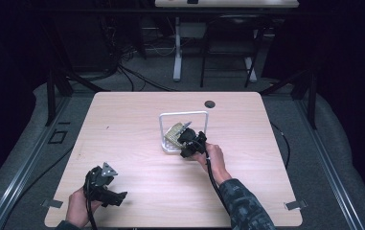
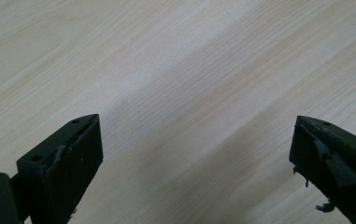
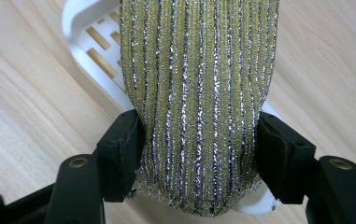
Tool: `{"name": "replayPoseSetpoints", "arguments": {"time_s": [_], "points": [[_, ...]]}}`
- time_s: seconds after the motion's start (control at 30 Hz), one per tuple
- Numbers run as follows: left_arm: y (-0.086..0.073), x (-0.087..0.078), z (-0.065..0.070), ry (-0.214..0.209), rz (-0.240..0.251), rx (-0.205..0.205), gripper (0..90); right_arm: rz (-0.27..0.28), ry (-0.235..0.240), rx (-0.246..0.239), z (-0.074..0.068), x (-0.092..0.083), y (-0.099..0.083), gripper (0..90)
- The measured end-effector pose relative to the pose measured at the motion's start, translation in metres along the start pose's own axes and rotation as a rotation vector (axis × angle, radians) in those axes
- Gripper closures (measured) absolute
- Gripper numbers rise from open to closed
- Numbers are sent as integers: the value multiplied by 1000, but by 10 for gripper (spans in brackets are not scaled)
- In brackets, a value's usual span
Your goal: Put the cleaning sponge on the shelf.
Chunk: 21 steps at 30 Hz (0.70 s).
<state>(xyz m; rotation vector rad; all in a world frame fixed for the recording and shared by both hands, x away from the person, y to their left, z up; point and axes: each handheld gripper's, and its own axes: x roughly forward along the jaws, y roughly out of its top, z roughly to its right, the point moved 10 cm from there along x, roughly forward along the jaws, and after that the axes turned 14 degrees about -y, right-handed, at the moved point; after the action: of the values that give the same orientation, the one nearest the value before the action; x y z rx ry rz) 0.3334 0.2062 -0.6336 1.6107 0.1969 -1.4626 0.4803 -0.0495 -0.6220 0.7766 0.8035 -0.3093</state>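
Reaching forward, right gripper (image 3: 199,140) pinches the sponge (image 3: 199,93) over the white rack (image 1: 163,125).

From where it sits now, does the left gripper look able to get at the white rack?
Probably yes: the left gripper sits open at the near edge, bare table leads to the white rack, though the right gripper holds the sponge there.

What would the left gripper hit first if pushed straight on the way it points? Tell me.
Most likely the bare wooden table. In the left gripper view the left gripper has its jaws wide apart with nothing between them, and only tabletop lies ahead. How far off the surface is, I cannot judge.
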Motion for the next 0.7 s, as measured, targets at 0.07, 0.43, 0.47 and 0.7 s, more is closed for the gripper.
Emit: {"name": "replayPoseSetpoints", "arguments": {"time_s": [0.07, 0.43, 0.47, 0.7], "points": [[0, 0, 0, -2, -2, 1, 28, 0, 12, 9, -2, 2, 1, 349], [-1, 3, 0, -8, -12, 0, 28, -11, 3, 2, -5, 5, 3, 280], [-1, 2, 0, -11, -14, 0, 27, -11, 3, 1, -5, 5, 3, 261], [-2, 2, 0, -14, -15, -2, 27, 12, 22, 15, -6, 2, 6, 161]]}}
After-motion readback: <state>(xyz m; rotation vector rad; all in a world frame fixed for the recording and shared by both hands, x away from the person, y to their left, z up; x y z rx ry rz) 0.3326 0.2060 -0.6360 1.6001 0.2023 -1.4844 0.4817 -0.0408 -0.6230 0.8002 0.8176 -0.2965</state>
